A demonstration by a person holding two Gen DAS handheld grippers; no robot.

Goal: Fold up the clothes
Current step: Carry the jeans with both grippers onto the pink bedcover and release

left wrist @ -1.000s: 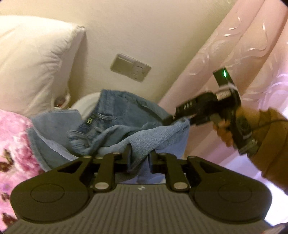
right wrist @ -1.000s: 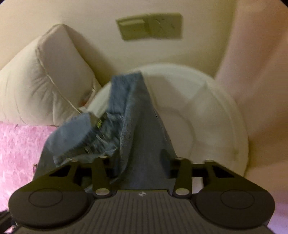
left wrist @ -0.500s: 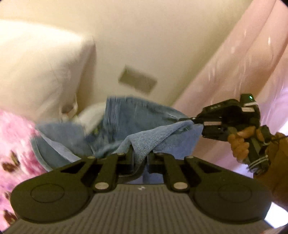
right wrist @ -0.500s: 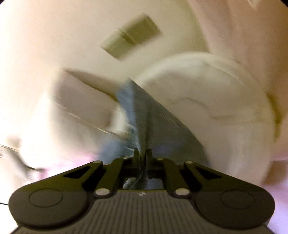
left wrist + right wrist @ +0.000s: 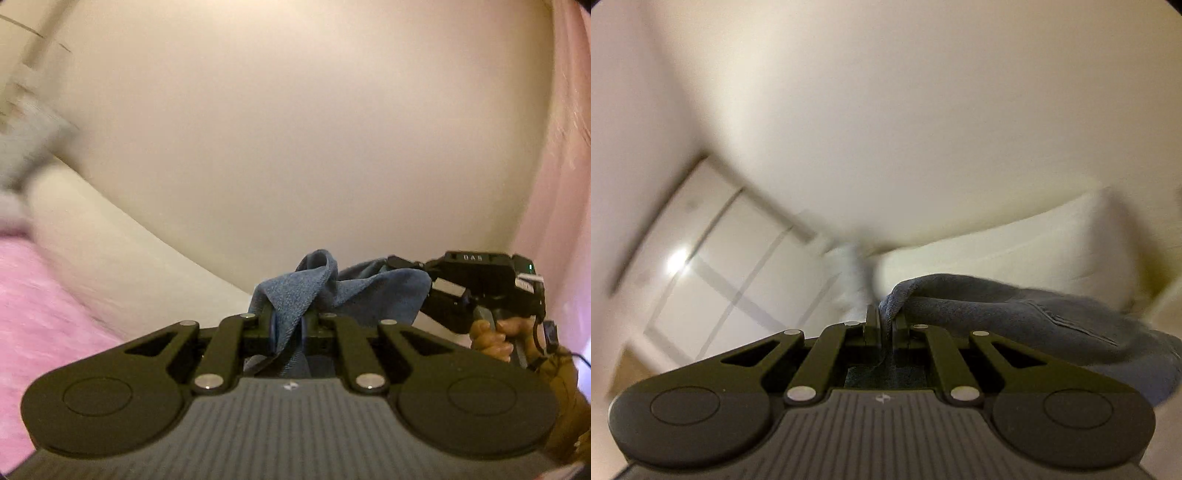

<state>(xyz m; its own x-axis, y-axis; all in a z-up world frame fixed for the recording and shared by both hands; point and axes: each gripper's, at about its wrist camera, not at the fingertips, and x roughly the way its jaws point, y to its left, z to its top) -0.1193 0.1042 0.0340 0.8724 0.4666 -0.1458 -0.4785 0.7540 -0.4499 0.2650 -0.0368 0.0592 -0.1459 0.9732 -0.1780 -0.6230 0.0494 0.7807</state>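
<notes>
A pair of blue jeans (image 5: 332,291) hangs in the air between both grippers. My left gripper (image 5: 288,325) is shut on a bunched edge of the denim. To its right, in the left wrist view, the right gripper (image 5: 402,264) is seen from the side, pinching the same edge, with a person's hand (image 5: 491,336) on its handle. In the right wrist view my right gripper (image 5: 885,326) is shut on a denim fold, and the jeans (image 5: 1034,321) trail off to the lower right. The rest of the garment is hidden below both views.
Both cameras point up at a cream wall (image 5: 295,129). A white pillow (image 5: 122,258) and a pink blanket (image 5: 40,306) lie at the left, and a pink curtain (image 5: 569,184) hangs at the right. A pale panelled door (image 5: 713,266) shows blurred in the right wrist view.
Both grippers have risen and tilted upward with the jeans; the wall socket and white round object have left view. The right gripper shut on the denim and swung left.
</notes>
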